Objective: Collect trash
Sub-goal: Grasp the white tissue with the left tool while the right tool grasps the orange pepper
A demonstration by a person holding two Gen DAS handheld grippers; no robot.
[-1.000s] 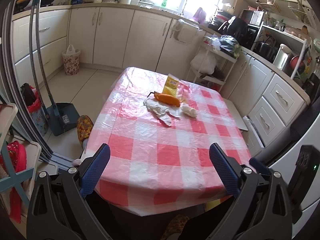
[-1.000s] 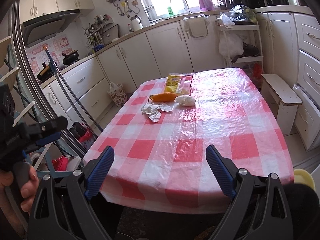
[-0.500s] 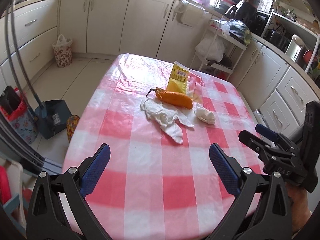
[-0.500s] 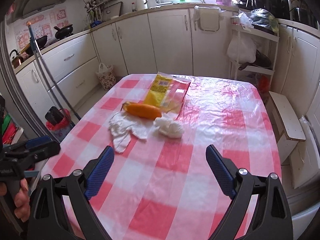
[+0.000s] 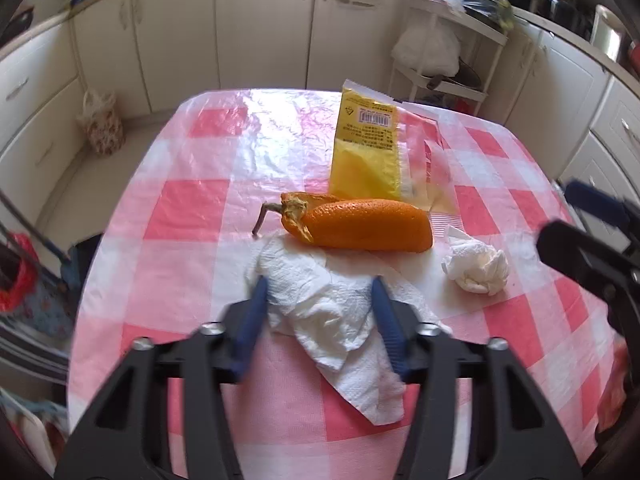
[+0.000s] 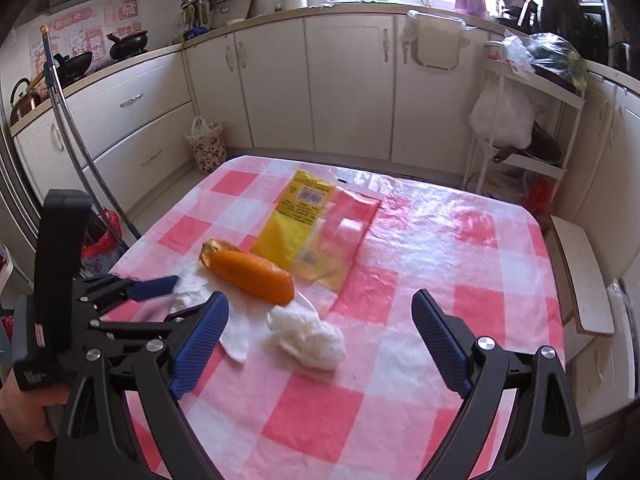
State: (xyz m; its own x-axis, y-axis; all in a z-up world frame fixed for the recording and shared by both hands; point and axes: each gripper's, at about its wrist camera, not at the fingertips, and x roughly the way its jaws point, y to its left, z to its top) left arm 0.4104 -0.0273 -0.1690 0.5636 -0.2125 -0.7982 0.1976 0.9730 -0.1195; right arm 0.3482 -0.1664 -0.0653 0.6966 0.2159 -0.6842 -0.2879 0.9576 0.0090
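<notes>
Just below the orange peel (image 5: 362, 225), the flat tissue (image 5: 332, 312) lies between the left gripper (image 5: 320, 304)'s closing jaws — not yet pinched — while the right gripper (image 6: 320, 334) hangs wide open beside it.

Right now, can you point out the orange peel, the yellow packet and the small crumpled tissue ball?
orange peel (image 5: 368, 224), left wrist view, middle of its rind.
yellow packet (image 5: 366, 160), left wrist view, its yellow face.
crumpled tissue ball (image 6: 308, 338), right wrist view, its centre.

Checked tablecloth (image 5: 192, 208), white cabinets (image 6: 348, 80), floral bin (image 6: 206, 148)
</notes>
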